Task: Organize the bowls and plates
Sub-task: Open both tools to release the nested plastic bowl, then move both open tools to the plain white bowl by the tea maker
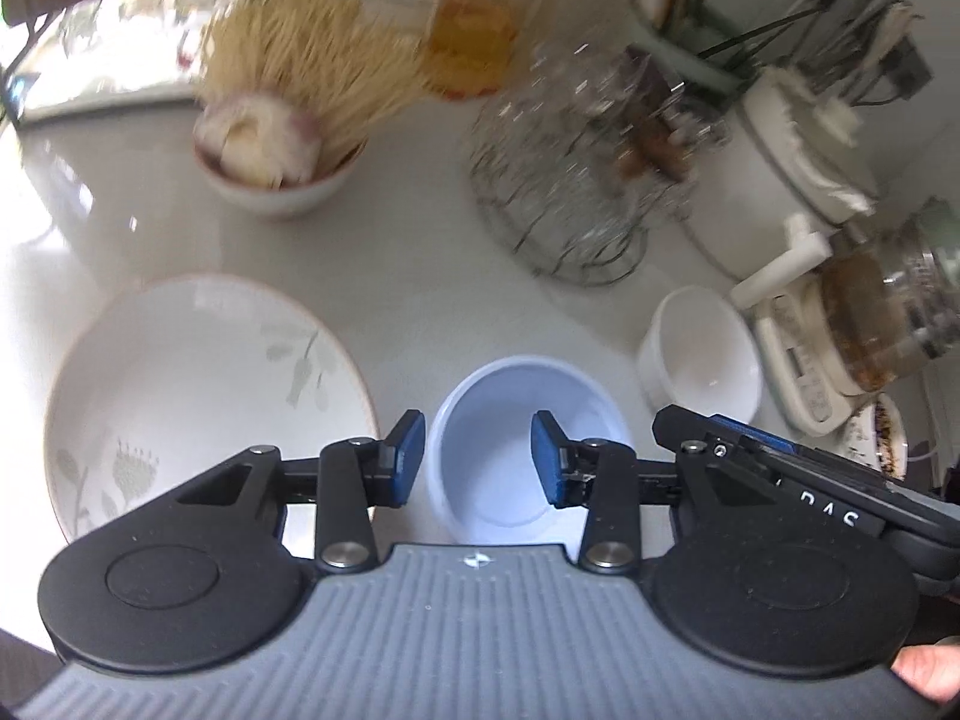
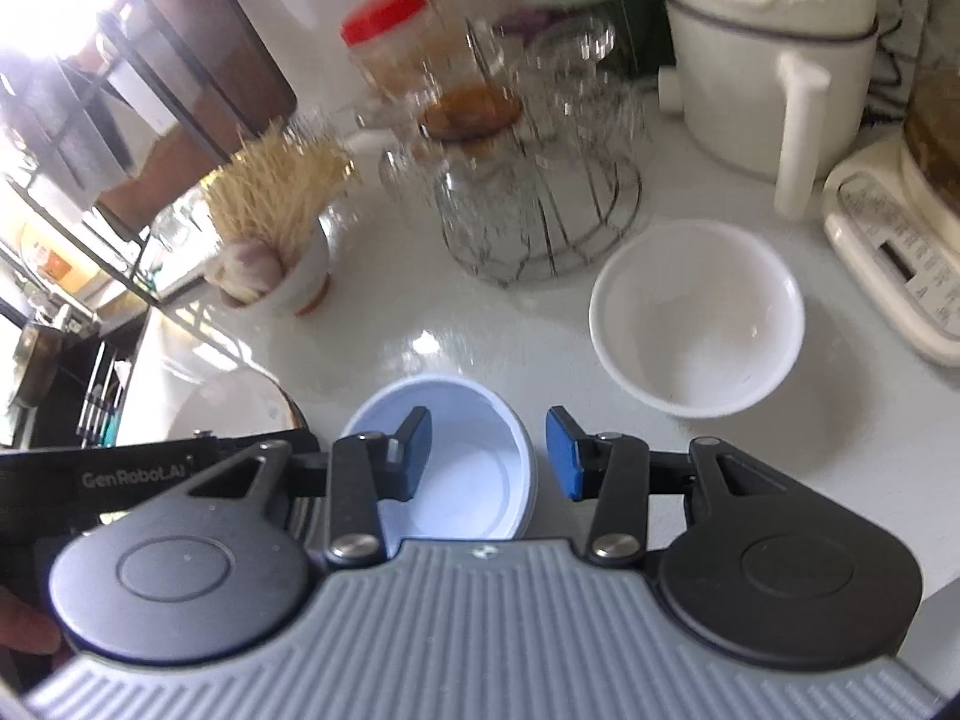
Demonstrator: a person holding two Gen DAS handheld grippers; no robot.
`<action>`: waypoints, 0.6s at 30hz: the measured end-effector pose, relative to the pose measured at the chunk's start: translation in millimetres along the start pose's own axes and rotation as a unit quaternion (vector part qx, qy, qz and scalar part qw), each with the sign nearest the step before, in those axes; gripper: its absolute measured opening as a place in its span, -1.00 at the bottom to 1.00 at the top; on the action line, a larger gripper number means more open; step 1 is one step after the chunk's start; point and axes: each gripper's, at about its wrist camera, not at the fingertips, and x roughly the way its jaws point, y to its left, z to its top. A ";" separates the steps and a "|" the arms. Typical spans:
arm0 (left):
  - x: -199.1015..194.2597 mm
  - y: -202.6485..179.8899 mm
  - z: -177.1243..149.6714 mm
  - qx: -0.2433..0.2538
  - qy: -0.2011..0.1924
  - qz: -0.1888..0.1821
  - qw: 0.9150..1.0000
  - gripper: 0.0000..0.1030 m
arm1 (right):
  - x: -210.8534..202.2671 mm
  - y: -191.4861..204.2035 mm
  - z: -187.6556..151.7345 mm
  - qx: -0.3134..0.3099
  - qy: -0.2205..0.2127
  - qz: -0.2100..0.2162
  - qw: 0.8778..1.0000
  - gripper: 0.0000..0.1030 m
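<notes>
Both tongs were spread and pinching nothing: left gripper [image 1: 478,459] hung over the blue bowl [image 1: 510,450], its blue pads [image 1: 408,459] apart above the bowl's left rim and interior, no contact visible. Right gripper [image 2: 489,459] sat over the same blue bowl [image 2: 474,468] with one pad above the bowl's inside and the other pad [image 2: 564,459] outside its right wall, rim between them but clear of both (pads looked raised above it, not pressing).

Blue bowl stood upright and empty on the white countertop [image 1: 408,252], between the plate and the white bowl. Floral plate [image 1: 198,396] lay flat just left of it, close but apart. White bowl [image 2: 696,318] stood upright and empty to the right and a little further back, near the cream appliance base [image 2: 888,264].

Further back: wire rack [image 2: 540,222] holding upturned glasses, a small bowl [image 1: 276,180] with garlic and a bundle of toothpicks [image 1: 312,66], a red-lidded jar [image 1: 480,18], a white pot with a handle [image 2: 774,60]. Back row was motion-blurred, details unreadable.

Part of a hand [image 1: 927,672] showed at the lower right edge of the left view
</notes>
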 end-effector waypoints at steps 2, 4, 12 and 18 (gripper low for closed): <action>-13.9 -6.8 2.9 0.019 -0.019 -0.006 1.000 -0.13 | -13.7 2.6 3.1 0.001 -0.015 0.004 1.000 -0.12; -28.1 -14.8 5.4 0.040 -0.039 -0.011 0.998 -0.13 | -27.5 5.2 6.3 0.004 -0.031 0.008 0.999 -0.12; -72.5 -33.1 12.5 0.087 -0.103 -0.020 0.991 -0.13 | -66.0 15.5 14.7 -0.005 -0.086 -0.003 0.996 -0.12; -85.1 -33.9 9.5 0.094 -0.112 -0.026 0.989 -0.13 | -79.1 22.2 8.3 -0.006 -0.112 -0.016 0.994 -0.12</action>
